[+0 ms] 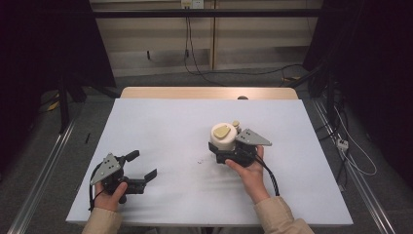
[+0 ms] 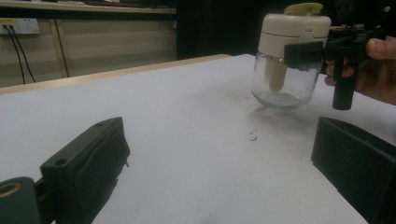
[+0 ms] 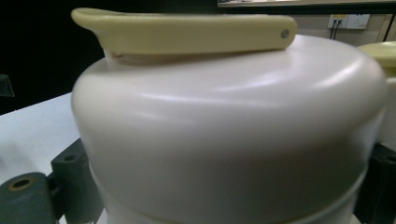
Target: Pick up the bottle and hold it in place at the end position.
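Observation:
A jar with a clear glass body and a cream lid carrying a pale yellow flap is right of the table's middle. My right gripper is shut on the jar just under the lid, one jaw on each side, and a hand holds it from the near side. The jar's base is at or barely above the table; I cannot tell which. My left gripper rests near the front left corner, open, with bare table between its jaws. The cream lid is close up in the right gripper view.
The white table top has a wooden strip along its far edge. A few small dark specks lie left of the jar. Cables trail on the floor at the right, and metal rails run along both sides.

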Tool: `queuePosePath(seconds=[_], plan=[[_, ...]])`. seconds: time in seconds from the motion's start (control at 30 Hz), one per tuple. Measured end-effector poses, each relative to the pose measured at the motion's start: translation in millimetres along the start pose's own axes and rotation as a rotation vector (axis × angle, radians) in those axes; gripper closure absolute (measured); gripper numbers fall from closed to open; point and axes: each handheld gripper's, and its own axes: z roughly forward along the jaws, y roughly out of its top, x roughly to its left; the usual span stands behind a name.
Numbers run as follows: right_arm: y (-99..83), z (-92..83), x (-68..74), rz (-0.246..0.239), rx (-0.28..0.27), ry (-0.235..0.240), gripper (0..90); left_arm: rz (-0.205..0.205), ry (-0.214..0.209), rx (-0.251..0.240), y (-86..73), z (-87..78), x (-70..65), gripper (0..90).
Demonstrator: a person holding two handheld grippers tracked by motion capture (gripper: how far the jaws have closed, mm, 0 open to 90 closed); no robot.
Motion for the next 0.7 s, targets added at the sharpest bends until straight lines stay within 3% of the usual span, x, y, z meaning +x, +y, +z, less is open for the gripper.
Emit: queuePosePath(seconds=[0.7], plan=[[1.9,13.8,-5.1,0.018,0.0,-0.005,6.7,-0.005,0.005,-0.007,-0.2,-1.2,0.5,3.2]])
